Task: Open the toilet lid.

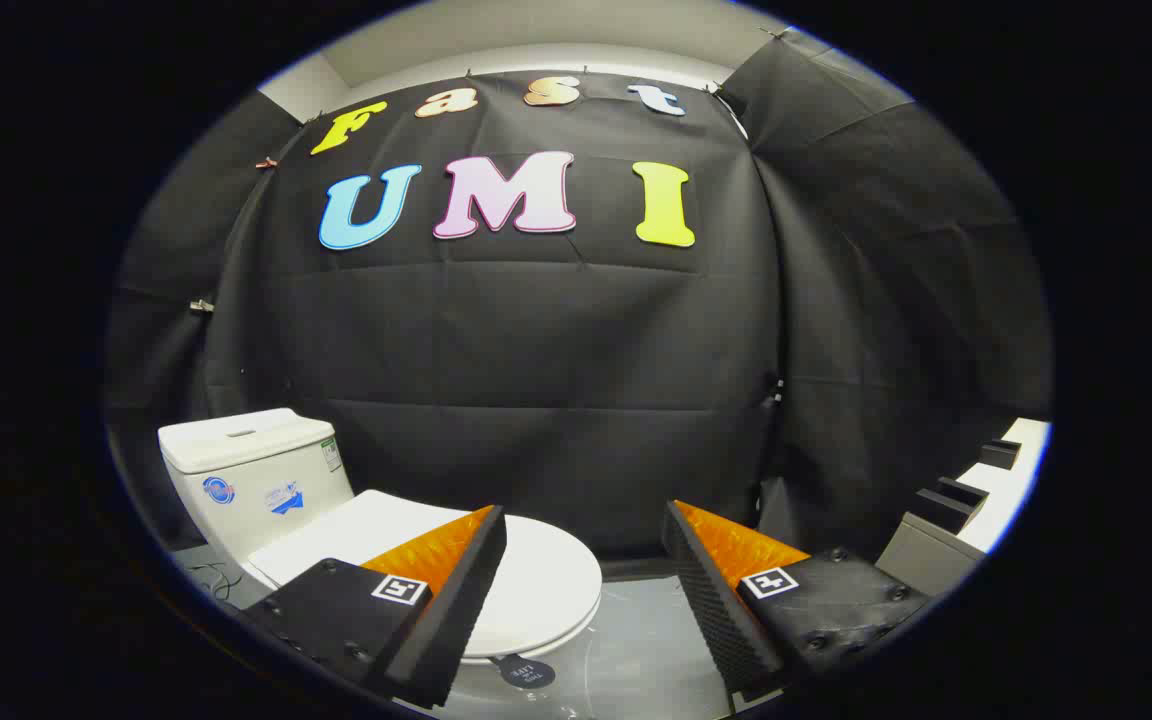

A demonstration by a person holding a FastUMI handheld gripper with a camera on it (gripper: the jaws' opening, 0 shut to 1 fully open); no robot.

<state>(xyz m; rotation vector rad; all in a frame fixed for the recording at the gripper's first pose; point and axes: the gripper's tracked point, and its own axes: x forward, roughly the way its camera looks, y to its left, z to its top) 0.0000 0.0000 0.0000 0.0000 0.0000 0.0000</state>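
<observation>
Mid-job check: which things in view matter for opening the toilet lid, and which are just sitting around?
Job:
toilet lid, closed, beyond the left finger
gripper, fingers open, holding nothing

Lying about:
cistern
round dark tag on the floor by the bowl
dark blocks to the right

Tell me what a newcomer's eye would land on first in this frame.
The white toilet stands out against the black cloth wall, its lid down flat and its tank behind. The open gripper hovers near, the lid's front edge just beyond its left finger, touching nothing.

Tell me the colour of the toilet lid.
White, plain; the toilet lid shows in the gripper view.
</observation>
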